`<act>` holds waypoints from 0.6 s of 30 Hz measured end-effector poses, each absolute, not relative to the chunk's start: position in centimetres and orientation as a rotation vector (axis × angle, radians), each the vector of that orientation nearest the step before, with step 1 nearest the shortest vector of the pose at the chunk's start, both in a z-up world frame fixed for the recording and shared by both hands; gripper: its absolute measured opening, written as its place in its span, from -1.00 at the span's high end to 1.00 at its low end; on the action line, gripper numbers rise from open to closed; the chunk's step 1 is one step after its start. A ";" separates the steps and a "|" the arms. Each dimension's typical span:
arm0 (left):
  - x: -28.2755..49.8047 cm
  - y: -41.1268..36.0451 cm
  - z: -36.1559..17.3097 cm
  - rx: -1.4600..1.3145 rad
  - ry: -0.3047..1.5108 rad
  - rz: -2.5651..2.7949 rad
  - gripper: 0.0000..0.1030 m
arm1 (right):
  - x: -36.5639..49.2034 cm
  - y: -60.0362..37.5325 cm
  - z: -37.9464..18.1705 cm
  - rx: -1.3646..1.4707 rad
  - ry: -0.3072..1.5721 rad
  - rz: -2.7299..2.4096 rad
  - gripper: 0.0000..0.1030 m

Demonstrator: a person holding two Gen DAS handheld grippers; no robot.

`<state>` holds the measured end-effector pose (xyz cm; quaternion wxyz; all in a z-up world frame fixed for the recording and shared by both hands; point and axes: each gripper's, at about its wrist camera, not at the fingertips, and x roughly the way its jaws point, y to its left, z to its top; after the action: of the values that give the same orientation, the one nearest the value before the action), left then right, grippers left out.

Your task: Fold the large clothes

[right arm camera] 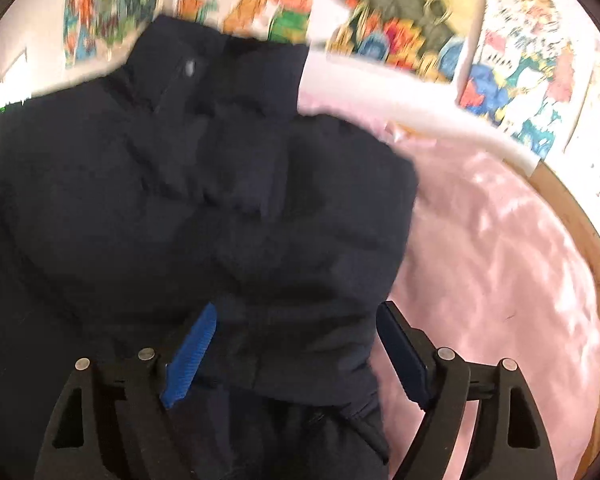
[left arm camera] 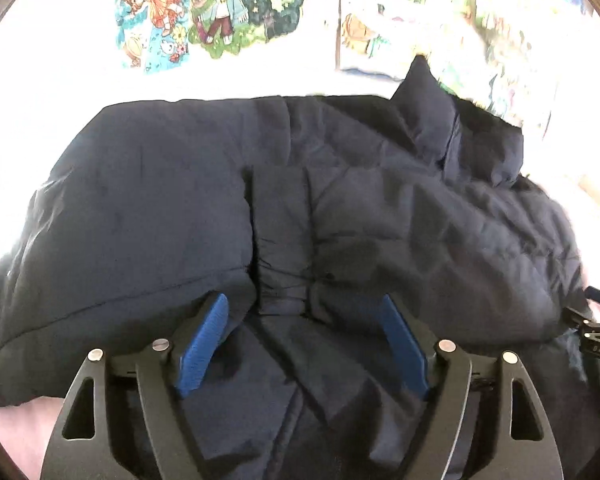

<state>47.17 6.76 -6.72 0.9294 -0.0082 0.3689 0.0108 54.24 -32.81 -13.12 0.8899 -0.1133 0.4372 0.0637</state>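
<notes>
A large dark navy padded jacket [left arm camera: 340,184] lies spread on a pink bed cover and fills most of both views. In the left wrist view my left gripper [left arm camera: 304,304] is open, its blue pads on either side of a sleeve cuff [left arm camera: 282,280] that lies on the jacket's body. In the right wrist view, which is blurred, the jacket [right arm camera: 180,200] has its collar at the top. My right gripper [right arm camera: 296,312] is open, its jaws either side of a bunched fold at the jacket's right edge. The right gripper also shows in the left wrist view [left arm camera: 598,328] at the far right.
The pink bed cover [right arm camera: 500,280] stretches to the right of the jacket. A wooden bed edge [right arm camera: 580,232] curves along the right. Colourful cartoon posters [left arm camera: 212,8] hang on the wall behind the bed.
</notes>
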 end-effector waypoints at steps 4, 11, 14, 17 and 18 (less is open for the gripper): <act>48.1 5.8 -8.5 0.052 0.812 0.049 -0.43 | 54.4 -33.7 -13.9 -0.196 0.933 0.114 -0.82; 45.9 7.9 -7.0 -0.137 0.824 -0.177 -0.68 | 50.5 -34.7 -9.4 -0.182 0.841 0.274 -0.82; 43.5 10.1 -5.7 -0.260 0.802 -0.209 -0.72 | 47.6 -34.4 -6.9 -0.217 0.801 0.333 -0.86; 40.9 12.7 -4.6 -0.341 0.775 -0.180 -0.84 | 45.2 -33.4 -4.6 -0.163 0.791 0.402 -1.00; 39.9 13.6 -4.3 -0.362 0.763 -0.158 -0.84 | 44.6 -32.8 -4.0 -0.136 0.796 0.425 -1.00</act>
<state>39.85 13.60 -4.30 0.9092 -0.1754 0.3698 -0.0768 44.65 -32.75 -3.97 0.8976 -0.0658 0.3844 0.2054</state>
